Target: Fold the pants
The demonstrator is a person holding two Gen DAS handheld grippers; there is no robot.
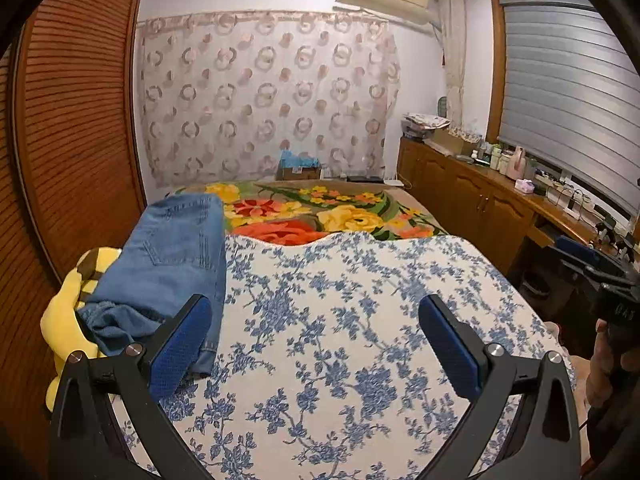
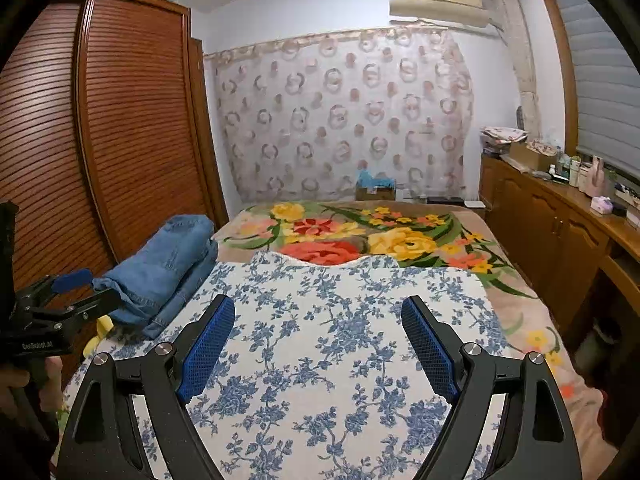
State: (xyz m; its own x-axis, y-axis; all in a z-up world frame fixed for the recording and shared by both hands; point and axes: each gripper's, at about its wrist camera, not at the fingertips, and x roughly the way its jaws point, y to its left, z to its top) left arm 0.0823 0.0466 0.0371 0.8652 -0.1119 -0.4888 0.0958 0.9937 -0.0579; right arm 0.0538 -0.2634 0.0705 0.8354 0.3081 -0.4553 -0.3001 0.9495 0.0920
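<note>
The pants (image 1: 168, 264), blue denim and already doubled into a thick bundle, lie along the left edge of the bed (image 1: 360, 320), their long axis running away from the viewer toward the far wall. They sit to the left of both tools. The left tool (image 1: 316, 344) is released, jaws spread wide, its left pad just beside the bundle's near end; it is plainly the nearer one. The right tool (image 2: 318, 344) is also released, hovering over bare bedspread well apart from the denim. A yellow plush item (image 1: 64, 320) crowds the bundle's left side at the mattress edge, beside the wardrobe (image 1: 80, 120). Open room lies to the right, across the blue-flowered cover (image 2: 340, 360).
</note>
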